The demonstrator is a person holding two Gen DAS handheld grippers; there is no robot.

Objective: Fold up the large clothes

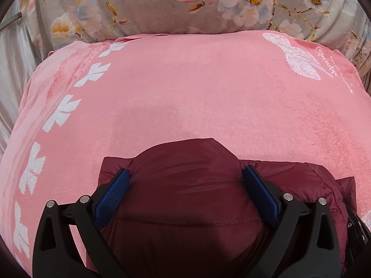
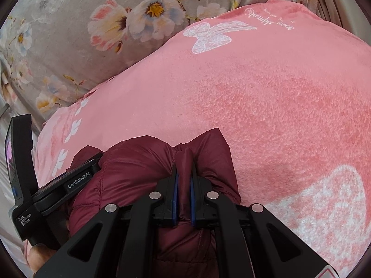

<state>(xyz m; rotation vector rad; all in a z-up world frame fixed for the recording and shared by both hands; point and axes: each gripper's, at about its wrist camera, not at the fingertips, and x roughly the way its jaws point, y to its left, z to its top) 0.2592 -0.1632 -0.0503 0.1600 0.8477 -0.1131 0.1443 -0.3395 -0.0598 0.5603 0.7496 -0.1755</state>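
Pinching a fold of the maroon puffer jacket (image 2: 143, 173), your right tool (image 2: 184, 173) has its 2 blue pads (image 2: 176, 185) pressed tight on the fabric. Your left tool (image 1: 185, 176) is spread wide, pads (image 1: 113, 194) touching either side of a puffy bulge of the same jacket (image 1: 185, 197) (gripping or just resting against it, cannot tell). Jacket lies bunched on the pink blanket (image 1: 185, 88) with white leaf and butterfly prints. Floral grey bedding (image 1: 139, 4) sits beyond the blanket. Left tool's body (image 2: 25, 185) shows in the right wrist view, beside the jacket.
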